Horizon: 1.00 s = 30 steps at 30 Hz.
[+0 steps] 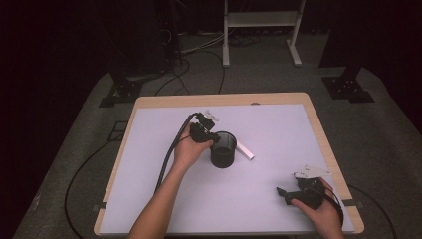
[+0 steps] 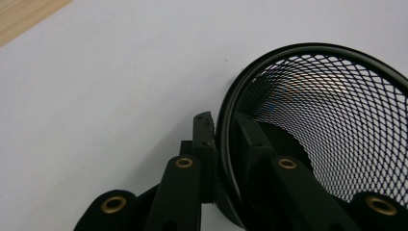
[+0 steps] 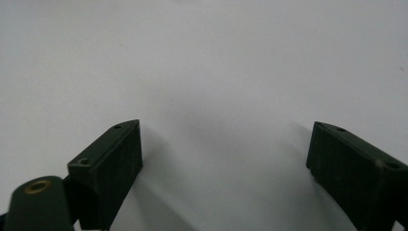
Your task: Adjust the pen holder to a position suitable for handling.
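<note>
A black wire-mesh cup stands upright near the middle of the white mat. My left gripper is at its left rim, held from above by a hand. In the left gripper view, my left gripper is shut on the cup, one jaw outside the wall and one inside, with the rim pinched between the pads. My right gripper rests low near the mat's front right corner, pointing left. In the right gripper view, my right gripper is open with bare mat between its jaws.
A short silver bar lies on the mat just right of the cup. The wooden table edge frames the mat. A black cable trails from my left gripper. A white stand and floor cables sit beyond the table.
</note>
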{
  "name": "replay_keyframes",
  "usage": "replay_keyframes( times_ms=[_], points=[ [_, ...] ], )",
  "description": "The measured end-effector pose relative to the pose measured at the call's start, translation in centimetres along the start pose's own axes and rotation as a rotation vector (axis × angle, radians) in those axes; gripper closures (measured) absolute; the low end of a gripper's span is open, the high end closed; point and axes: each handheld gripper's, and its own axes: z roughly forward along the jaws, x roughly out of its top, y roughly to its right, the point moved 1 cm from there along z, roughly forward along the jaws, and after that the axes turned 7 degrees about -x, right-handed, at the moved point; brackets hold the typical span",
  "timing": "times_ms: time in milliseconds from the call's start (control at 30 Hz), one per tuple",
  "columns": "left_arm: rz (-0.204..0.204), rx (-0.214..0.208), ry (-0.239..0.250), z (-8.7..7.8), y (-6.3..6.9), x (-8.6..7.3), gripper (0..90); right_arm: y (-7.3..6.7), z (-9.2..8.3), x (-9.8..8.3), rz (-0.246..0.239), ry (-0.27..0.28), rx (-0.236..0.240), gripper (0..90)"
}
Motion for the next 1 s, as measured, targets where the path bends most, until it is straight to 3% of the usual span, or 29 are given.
replay_keyframes(
  times_ms=[133,300,500,700,1000],
  points=[
    [0.007,-0.013,0.013,-0.3,0.3,0.2,81.5,0.0,0.0,0.0,0.000,0.000,0.000,11.3],
    [0.028,0.013,0.013,-0.7,0.7,0.3,82.1,0.0,0.0,0.0,0.000,0.000,0.000,11.3],
    [0.035,0.008,0.019,-1.5,1.0,0.3,82.1,0.0,0.0,0.0,0.000,0.000,0.000,11.2],
    [0.059,-0.002,0.018,-2.7,1.7,0.0,82.1,0.0,0.0,0.0,0.000,0.000,0.000,11.3],
    [0.062,-0.025,0.024,-4.1,2.5,-0.9,82.1,0.0,0.0,0.0,-0.001,0.000,-0.001,11.3]
  ],
)
